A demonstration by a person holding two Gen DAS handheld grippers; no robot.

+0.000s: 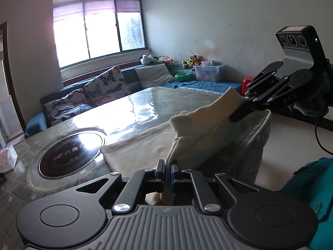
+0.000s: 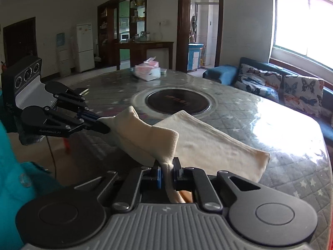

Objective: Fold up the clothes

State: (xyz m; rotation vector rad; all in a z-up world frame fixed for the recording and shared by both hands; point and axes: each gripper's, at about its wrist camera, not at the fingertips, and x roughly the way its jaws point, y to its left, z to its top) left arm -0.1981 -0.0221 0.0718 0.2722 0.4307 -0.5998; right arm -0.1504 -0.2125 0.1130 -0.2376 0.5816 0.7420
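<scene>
In the left wrist view, the left gripper [image 1: 168, 167] sits at 6 o'clock with its fingers closed on a corner of the cream cloth [image 1: 145, 143]. The cloth is pale, soft and a little fuzzy. Most of it lies flat on the table [image 1: 145, 104] near the edge; the near edge is lifted and hangs slack between the two grippers. At 3 o'clock the right gripper [image 1: 237, 116] pinches the other lifted corner. A dark round plate [image 1: 70, 152] is set in the table at 9 o'clock.

In the right wrist view, the right gripper [image 2: 167, 169] at 6 o'clock is clamped on the cloth [image 2: 208, 143], which bunches between its fingers. The flat part spreads toward 3 o'clock, folded in layers with a thick edge. At 9 o'clock the left gripper [image 2: 102, 126] grips the other raised corner. A tissue box [image 2: 147, 71] stands on the far side of the table [image 2: 270, 120], at 12 o'clock.
</scene>
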